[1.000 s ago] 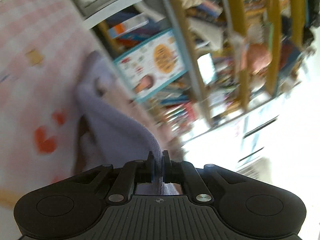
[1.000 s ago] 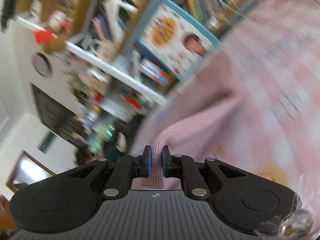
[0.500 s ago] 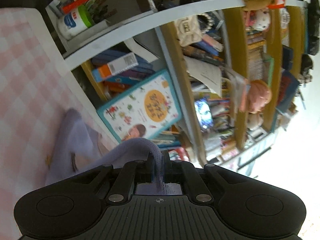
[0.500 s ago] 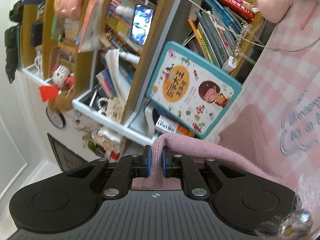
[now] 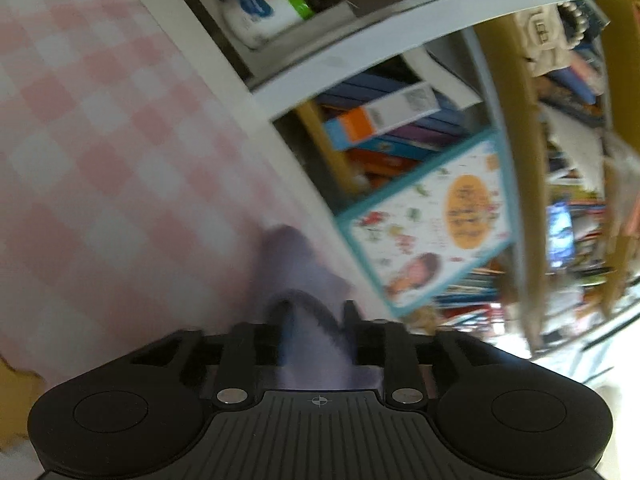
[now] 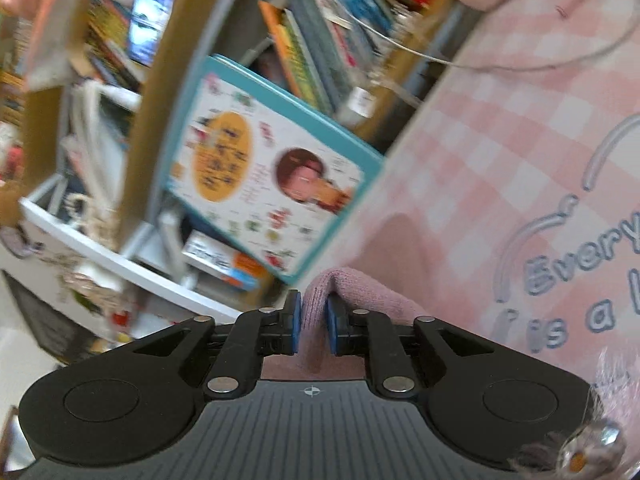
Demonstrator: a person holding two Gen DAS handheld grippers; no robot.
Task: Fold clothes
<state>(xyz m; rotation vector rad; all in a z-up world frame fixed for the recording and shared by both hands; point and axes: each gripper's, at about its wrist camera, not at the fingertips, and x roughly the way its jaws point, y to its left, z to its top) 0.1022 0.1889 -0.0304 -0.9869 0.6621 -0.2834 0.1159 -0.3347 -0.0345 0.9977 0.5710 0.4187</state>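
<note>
Our left gripper [image 5: 314, 322] opening wider than before around the lilac knit [image 5: 292, 268], our right gripper [image 6: 313, 320] still clenching the pink knit [image 6: 360, 284], both views blurring.

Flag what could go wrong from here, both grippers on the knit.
1. The left hand-held gripper has opened around the knit garment, so that side may drop unevenly.
2. The right hand-held gripper pinches only a narrow fold, which could slip.
3. The white cable lies on the checked cloth; dragged fabric might snag it.

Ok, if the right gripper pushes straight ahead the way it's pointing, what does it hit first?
Probably the teal-bordered picture book leaning against the bookshelf, just beyond the bed's edge. The right gripper holds the pink garment; depth is unclear.
</note>
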